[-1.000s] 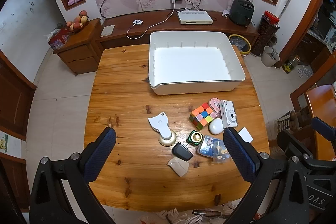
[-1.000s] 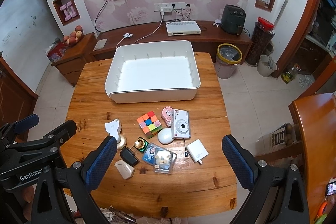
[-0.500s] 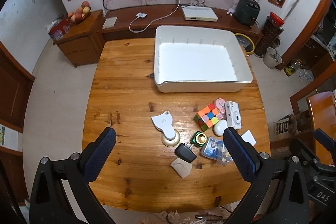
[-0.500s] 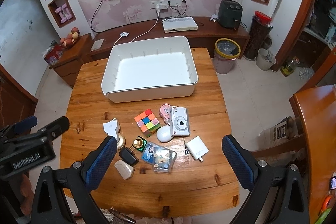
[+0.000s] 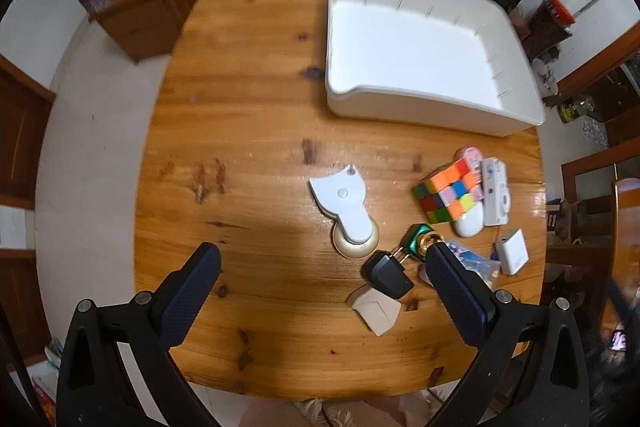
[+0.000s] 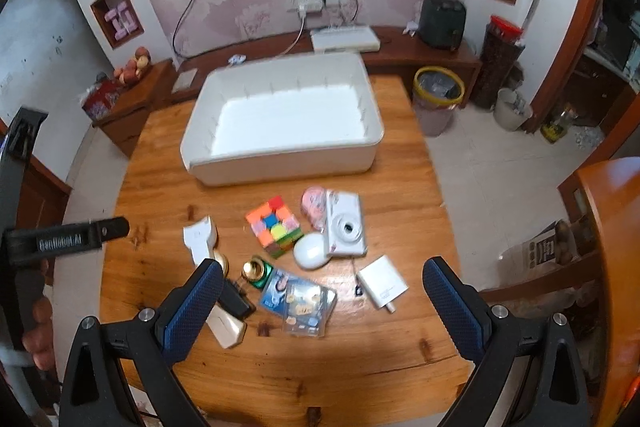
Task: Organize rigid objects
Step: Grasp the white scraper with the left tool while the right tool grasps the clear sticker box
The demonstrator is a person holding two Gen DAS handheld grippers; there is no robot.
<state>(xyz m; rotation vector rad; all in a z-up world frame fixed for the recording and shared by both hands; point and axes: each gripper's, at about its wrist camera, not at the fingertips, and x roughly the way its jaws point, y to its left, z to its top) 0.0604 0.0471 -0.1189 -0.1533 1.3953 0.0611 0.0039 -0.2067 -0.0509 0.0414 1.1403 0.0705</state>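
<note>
A white bin stands empty at the far side of the wooden table. In front of it lie a colour cube, a white camera, a white egg-shaped object, a white charger, a black plug, a white cat-shaped lamp on a gold base and clear card packs. My left gripper is open and empty above the lamp and plug. My right gripper is open and empty above the card packs.
A green-gold bottle and a beige case lie among the items. A pink round item sits beside the camera. A wooden chair stands right of the table, a bin with yellow rim behind it.
My left gripper has come down and forward over the table, so the lamp and plug loom larger. My right gripper has lowered slightly toward the items.
</note>
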